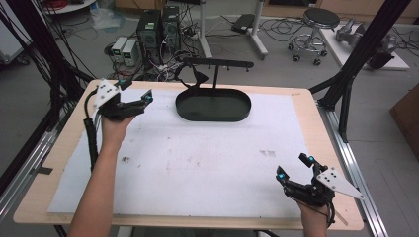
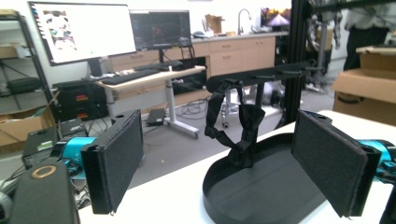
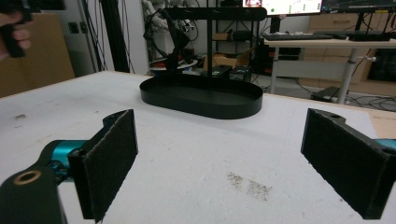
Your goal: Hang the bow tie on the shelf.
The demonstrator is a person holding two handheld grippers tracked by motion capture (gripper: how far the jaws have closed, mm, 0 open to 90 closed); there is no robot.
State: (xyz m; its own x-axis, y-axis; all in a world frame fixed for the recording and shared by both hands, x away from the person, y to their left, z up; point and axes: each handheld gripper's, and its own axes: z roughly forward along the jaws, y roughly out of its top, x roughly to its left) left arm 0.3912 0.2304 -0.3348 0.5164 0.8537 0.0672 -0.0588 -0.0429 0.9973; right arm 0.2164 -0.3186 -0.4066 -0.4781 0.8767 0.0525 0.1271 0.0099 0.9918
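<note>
- High view, left side: the left hand-held gripper (image 1: 141, 102) sits over the far-left part of the worktop (image 1: 207, 163), jaws wide apart and empty, pointing right toward the stand.
- The black strap (image 1: 193, 78) hangs from the left end of the stand's crossbar (image 1: 225, 63), its lower end dangling to the tray's far-left rim; whether it touches the rim cannot be told. It lies to the right of the left hand-held gripper, near it, and slightly farther back.
- Left gripper view: the strap (image 2: 238, 128) shows between the two open pads (image 2: 119, 158), well beyond their tips, so nothing is gripped.
- Strap long axis: roughly vertical, looped at the top over the crossbar, free end pointing down.
- The oval tray (image 1: 213, 105) lies far-centre, long axis running left to right, as does the crossbar above it on its post.
- Judgement: the left hand is clearly the nearer one; any approach to the strap is a short travel rightward and slightly farther.
- Right side: the right hand-held gripper (image 1: 292, 168) rests at the near-right corner, jaws wide and empty, well apart from the tray (image 3: 201, 100) and pointing far-left toward it.
</note>
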